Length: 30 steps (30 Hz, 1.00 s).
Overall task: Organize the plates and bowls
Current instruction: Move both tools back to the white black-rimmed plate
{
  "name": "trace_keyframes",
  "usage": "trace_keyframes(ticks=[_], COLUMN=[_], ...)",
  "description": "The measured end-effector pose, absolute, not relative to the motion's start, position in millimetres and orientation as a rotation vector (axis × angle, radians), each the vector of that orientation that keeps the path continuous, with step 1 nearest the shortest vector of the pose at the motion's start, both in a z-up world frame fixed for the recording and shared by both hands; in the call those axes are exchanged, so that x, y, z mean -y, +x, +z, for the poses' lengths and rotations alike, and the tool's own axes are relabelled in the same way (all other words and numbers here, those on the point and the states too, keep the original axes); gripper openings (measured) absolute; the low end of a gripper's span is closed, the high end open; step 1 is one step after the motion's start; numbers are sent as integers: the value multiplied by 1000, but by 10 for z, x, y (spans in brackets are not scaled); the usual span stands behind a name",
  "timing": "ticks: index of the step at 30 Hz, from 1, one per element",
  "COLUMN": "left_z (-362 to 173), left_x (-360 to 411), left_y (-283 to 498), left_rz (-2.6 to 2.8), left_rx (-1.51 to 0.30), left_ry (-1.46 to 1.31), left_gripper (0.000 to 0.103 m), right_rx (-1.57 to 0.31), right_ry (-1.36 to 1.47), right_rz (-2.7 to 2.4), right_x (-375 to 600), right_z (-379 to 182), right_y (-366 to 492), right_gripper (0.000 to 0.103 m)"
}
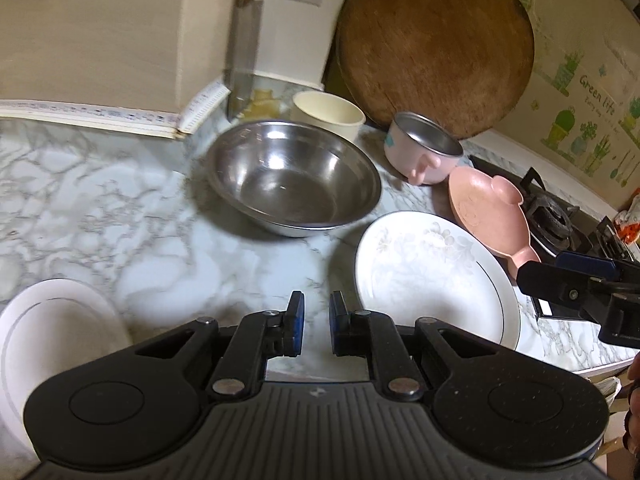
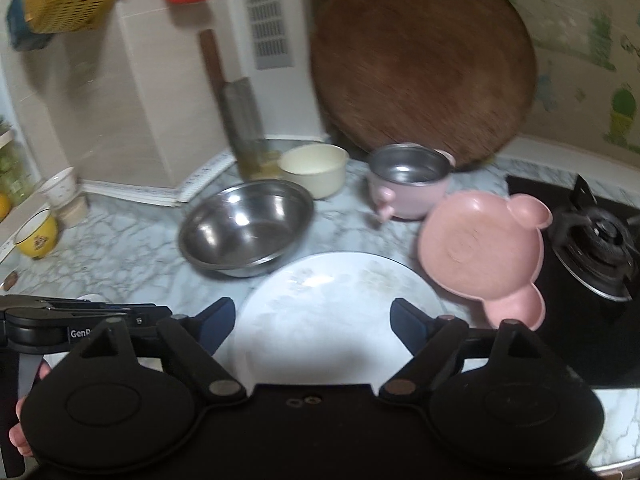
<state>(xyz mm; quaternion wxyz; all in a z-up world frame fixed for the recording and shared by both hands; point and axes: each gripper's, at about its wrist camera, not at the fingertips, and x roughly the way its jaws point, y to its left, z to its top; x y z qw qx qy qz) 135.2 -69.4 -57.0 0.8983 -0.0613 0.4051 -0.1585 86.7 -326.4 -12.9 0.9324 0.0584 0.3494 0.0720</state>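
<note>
A steel bowl (image 1: 294, 178) (image 2: 246, 226) stands mid-counter. To its right lies a white flowered plate (image 1: 432, 276) (image 2: 340, 280), and a pink bear-shaped plate (image 1: 488, 208) (image 2: 480, 248) rests partly over the stove's edge. Behind them stand a cream bowl (image 1: 328, 114) (image 2: 314, 168) and a pink pot with a steel inside (image 1: 424, 148) (image 2: 408, 184). Another white plate (image 1: 52, 332) lies at the near left. My left gripper (image 1: 316, 312) hangs over bare counter, its jaws nearly together and holding nothing. My right gripper (image 2: 312, 312) is wide open above the flowered plate, not touching it.
A round wooden board (image 1: 436, 44) (image 2: 424, 60) and a cleaver (image 2: 244, 120) lean on the back wall. A gas stove (image 2: 600, 236) fills the right. A yellow cup (image 2: 38, 236) and a small white cup (image 2: 60, 188) stand far left. The counter edge runs along the near right.
</note>
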Motion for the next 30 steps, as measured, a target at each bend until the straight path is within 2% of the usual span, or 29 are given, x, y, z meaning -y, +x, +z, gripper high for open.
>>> trace_keyframes(ticks=[1, 2, 3, 4, 6, 18, 30], left_z=[-549, -529, -509, -486, -436, -432, -750], left_x=[640, 589, 535, 468, 325, -490, -1153], left_y=[1325, 1294, 1266, 1228, 1127, 852, 794], left_rz=[-322, -314, -304, -290, -254, -52, 127], left_rx=[-834, -830, -823, -808, -758, -728, -793], left_ry=[-132, -138, -146, -158, -186, -156, -105], left_gripper=[14, 22, 38, 63, 82, 82, 82], right_rx=[-709, -704, -701, -698, -694, -696, -799], right_ry=[114, 109, 105, 102, 96, 7, -47], right_rz=[158, 169, 179, 192, 217, 376, 465], right_x=[3216, 3167, 3119, 3063, 2961, 2187, 1394], right_z=[-111, -94, -79, -59, -32, -26, -449], right_y=[860, 856, 852, 848, 846, 914, 1234], right_gripper=[87, 88, 89, 90, 91, 103, 103])
